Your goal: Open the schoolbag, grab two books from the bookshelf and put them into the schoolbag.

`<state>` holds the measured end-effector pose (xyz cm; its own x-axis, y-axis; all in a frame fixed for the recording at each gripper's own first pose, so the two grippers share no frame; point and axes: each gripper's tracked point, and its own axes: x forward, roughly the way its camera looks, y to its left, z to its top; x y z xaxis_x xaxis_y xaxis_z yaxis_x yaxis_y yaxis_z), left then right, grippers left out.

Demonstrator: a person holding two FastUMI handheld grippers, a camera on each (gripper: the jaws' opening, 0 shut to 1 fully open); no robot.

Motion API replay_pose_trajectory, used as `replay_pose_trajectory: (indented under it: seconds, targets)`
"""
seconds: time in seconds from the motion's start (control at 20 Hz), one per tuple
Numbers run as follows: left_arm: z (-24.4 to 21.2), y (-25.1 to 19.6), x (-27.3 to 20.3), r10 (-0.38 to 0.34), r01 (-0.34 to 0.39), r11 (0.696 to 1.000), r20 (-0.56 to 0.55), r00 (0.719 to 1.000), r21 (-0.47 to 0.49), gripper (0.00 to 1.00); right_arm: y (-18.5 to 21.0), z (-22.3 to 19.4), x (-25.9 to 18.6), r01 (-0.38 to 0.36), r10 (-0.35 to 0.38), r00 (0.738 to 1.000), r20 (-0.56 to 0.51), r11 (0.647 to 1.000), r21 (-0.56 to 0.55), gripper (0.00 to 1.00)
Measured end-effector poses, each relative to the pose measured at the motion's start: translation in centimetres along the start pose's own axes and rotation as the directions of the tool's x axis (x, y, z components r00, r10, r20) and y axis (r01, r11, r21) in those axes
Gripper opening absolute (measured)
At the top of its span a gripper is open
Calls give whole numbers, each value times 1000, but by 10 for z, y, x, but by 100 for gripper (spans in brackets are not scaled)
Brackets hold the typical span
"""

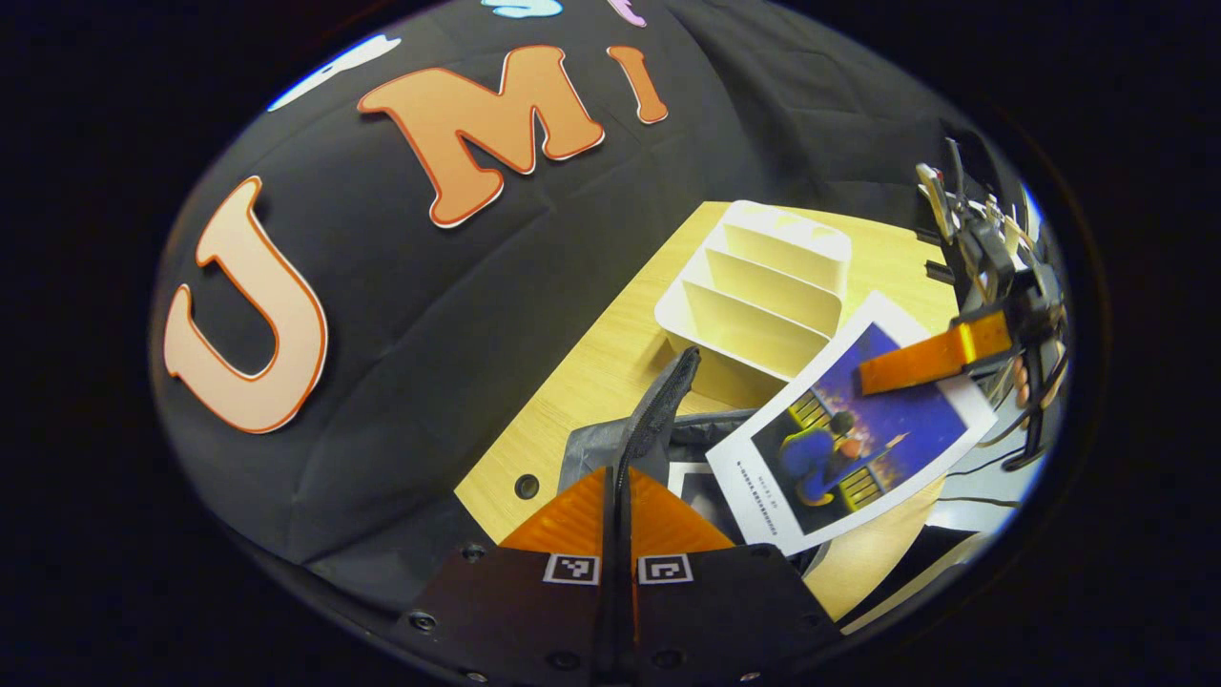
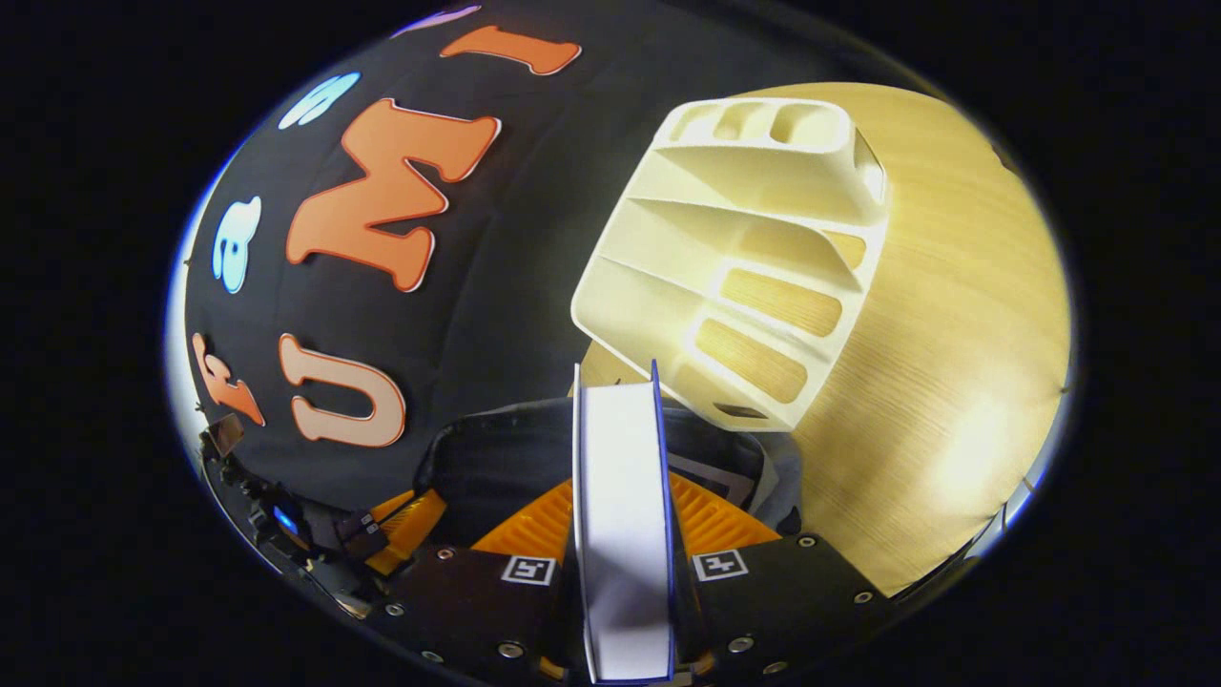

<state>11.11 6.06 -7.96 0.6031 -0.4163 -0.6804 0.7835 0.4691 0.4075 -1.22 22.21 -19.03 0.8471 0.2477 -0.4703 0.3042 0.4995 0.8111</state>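
Fingers of the right gripper (image 2: 625, 534) pinch a white-edged, blue-covered book (image 2: 625, 515) above the dark schoolbag (image 2: 496, 458) — left gripper (image 1: 618, 515) clamps its black strap (image 1: 658, 401) (bag mouth open).

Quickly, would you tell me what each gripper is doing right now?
Left gripper: closed on the schoolbag's black strap.
Right gripper: closed on a book, held on edge above the schoolbag.
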Motion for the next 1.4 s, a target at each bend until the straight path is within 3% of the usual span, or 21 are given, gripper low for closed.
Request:
replay_pose_trajectory:
  seconds: [0.2,0.45,0.65,0.75,0.85,0.95,1.1,1.2,1.4]
  targets:
    - [8,-6,-3,-4,4,999,6,1000,37,1,17,-18,41,-84,81,996,45,993,78,38]
    - [10,-10,-5,13,-14,995,14,1000,101,0,23,-49,88,-73,65,995,74,991,114,38]
    - [12,-27,-5,-22,19,993,20,1000,118,1,23,-66,121,-67,56,996,66,982,177,39]
    - [14,-25,-5,-9,6,990,20,1000,142,1,18,-66,130,-41,25,997,74,976,216,39]
    - [10,-19,-3,18,-19,988,12,1000,156,1,-1,-68,136,43,-58,996,67,979,201,41]
    - [6,-21,1,5,-5,992,2,1000,123,1,-16,-80,136,112,-116,993,7,972,209,56]
    - [2,-21,4,4,-3,994,-3,1000,107,1,-26,-83,126,152,-146,988,-42,965,215,85]
    - [2,-30,5,-16,15,995,3,1000,99,1,-34,-84,115,177,-168,984,-64,965,194,96]
    - [-3,-44,5,-32,32,998,-5,999,47,1,-46,-79,90,207,-195,976,-95,968,143,98]
